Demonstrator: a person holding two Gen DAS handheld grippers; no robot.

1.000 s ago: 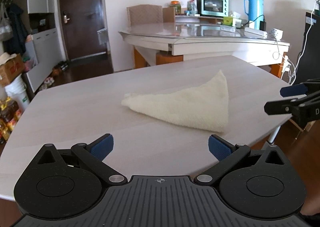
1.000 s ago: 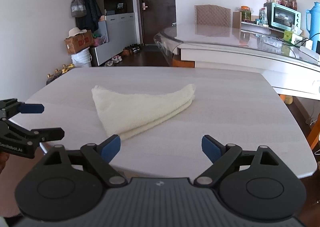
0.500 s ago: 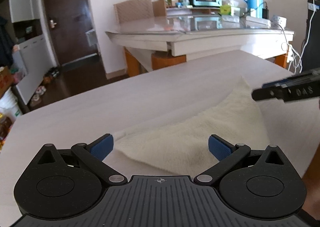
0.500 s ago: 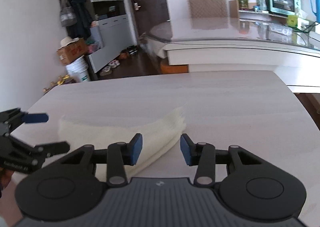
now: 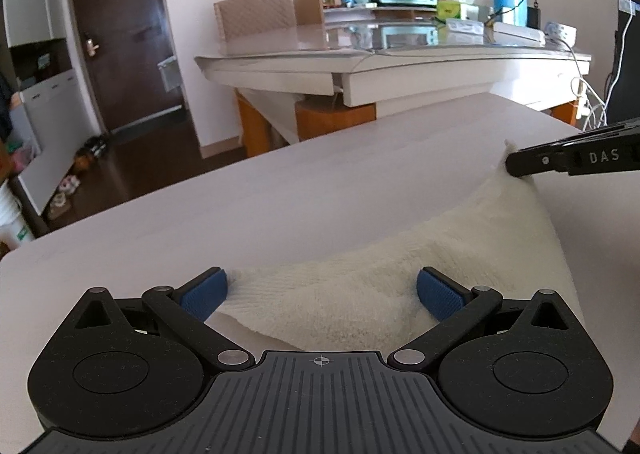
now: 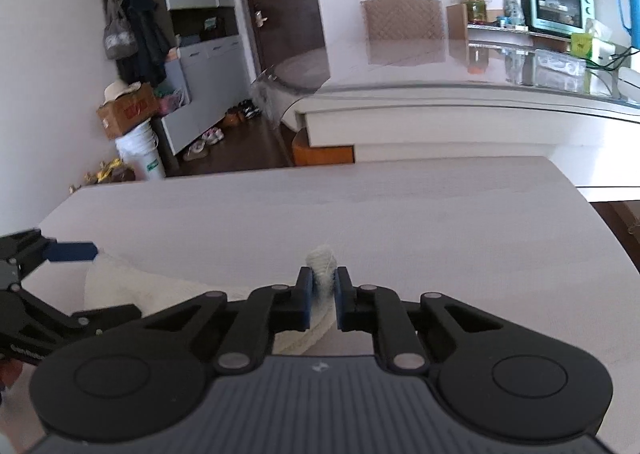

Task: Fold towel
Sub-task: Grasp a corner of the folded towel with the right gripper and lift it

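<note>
Since a second earlier we had brought both grippers in over the one cream towel [image 5: 400, 274], folded into a triangle on the pale tabletop [image 5: 280, 194]. Our right gripper [image 6: 322, 290], wide apart before, was closing its fingers [image 6: 305, 296] on the towel's far corner, a tuft of cloth pinched between the pads. Our left gripper [image 5: 322, 290] kept its two blue-padded fingers [image 5: 204, 294] spread, released, the towel's near corner lying between them, ungripped.
</note>
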